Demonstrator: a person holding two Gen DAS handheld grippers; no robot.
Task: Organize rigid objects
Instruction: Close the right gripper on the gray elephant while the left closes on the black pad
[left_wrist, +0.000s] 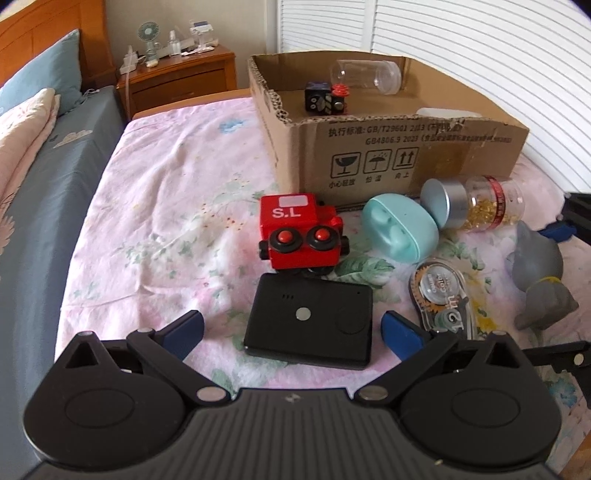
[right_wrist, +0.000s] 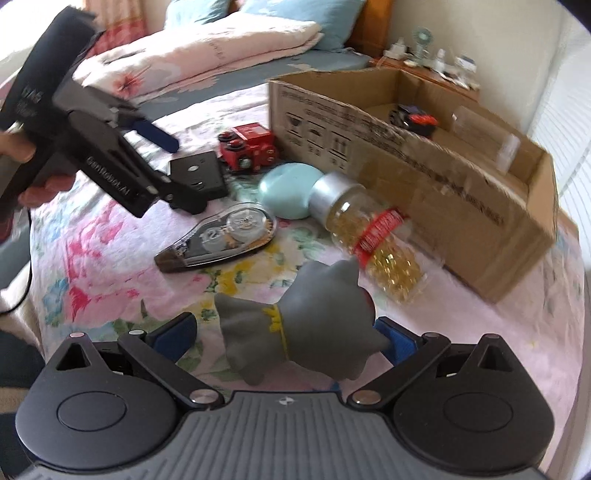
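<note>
My left gripper (left_wrist: 291, 328) is open, its blue pads on either side of a flat black device (left_wrist: 310, 325) on the floral sheet. Behind it stands a red toy train (left_wrist: 301, 232). A mint earbud case (left_wrist: 400, 229), a tape dispenser (left_wrist: 441, 299), and a capsule bottle (left_wrist: 476, 203) lie to the right. My right gripper (right_wrist: 284, 338) is open around a grey rubber figure (right_wrist: 310, 328), which lies between its pads. The left gripper (right_wrist: 162, 166) also shows in the right wrist view over the black device (right_wrist: 199, 177).
An open cardboard box (left_wrist: 369, 147) stands behind the objects, holding a dark toy train (left_wrist: 325, 98) and a clear jar (left_wrist: 365, 75). A bed with pillows (left_wrist: 33, 110) lies left. A wooden nightstand (left_wrist: 177, 77) is behind. White shutters (left_wrist: 480, 44) are at the back right.
</note>
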